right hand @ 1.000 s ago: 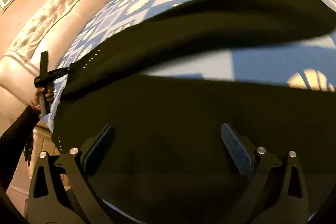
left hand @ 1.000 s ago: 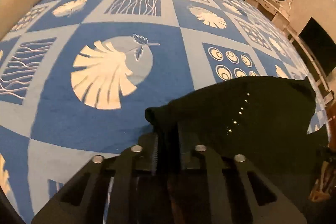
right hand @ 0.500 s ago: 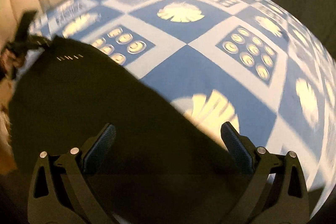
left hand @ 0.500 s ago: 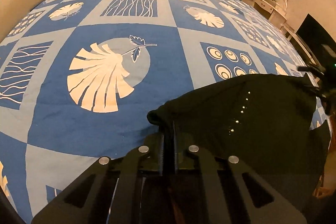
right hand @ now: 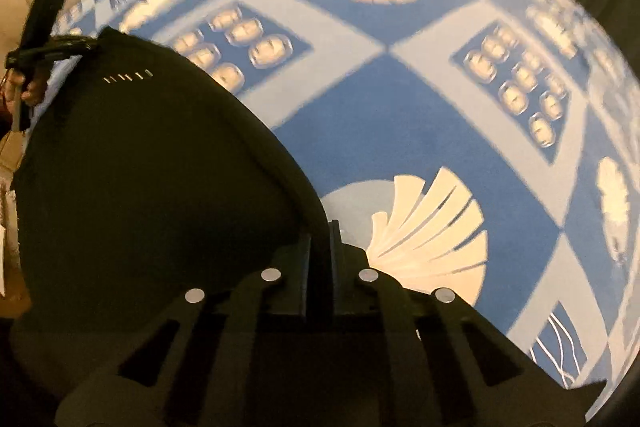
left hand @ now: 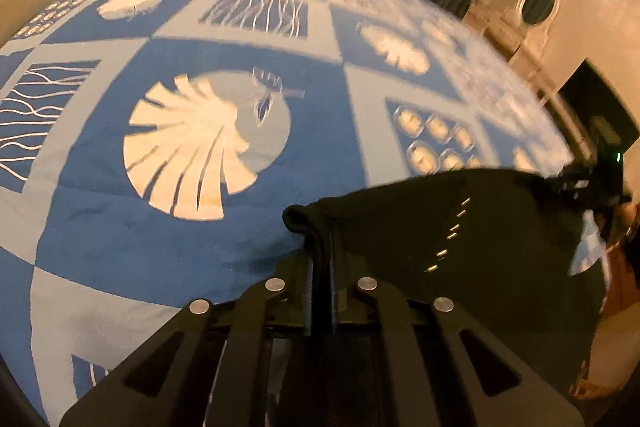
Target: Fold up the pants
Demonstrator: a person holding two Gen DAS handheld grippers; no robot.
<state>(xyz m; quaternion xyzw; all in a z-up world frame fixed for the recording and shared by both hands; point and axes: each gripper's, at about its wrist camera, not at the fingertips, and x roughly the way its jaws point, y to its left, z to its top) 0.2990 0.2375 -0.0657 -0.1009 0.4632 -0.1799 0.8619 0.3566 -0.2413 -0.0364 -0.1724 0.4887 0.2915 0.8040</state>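
Left wrist view: left gripper (left hand: 320,259) pinched tight on a bunched corner of the black pants (left hand: 460,247); cloth rises between the jaws and spreads toward 2 o'clock across the blue patterned bedspread (left hand: 120,227). A row of small pale marks (left hand: 450,237) on the fabric, about six, blurred. At 3 o'clock the right gripper (left hand: 576,183) holds the far corner of the same edge, so the held edge runs roughly 9-to-3 between the two tools. Right wrist view: right gripper (right hand: 321,247), jaws just closed, now clamped on the pants (right hand: 140,187) edge; garment fills the frame from 7 to 11 o'clock, bedspread (right hand: 400,127) bare from 12 to 4. Left gripper (right hand: 60,47) seen at 10 o'clock on the opposite corner, a hand (right hand: 28,87) below it. Count: one pair of pants, two grippers, each on one corner. Judgement: neither hand is nearer; both sit at the ends of the held edge, and the fold should carry that edge together across the cloth lying toward the person. Whether the lower cloth lies flat cannot be told.
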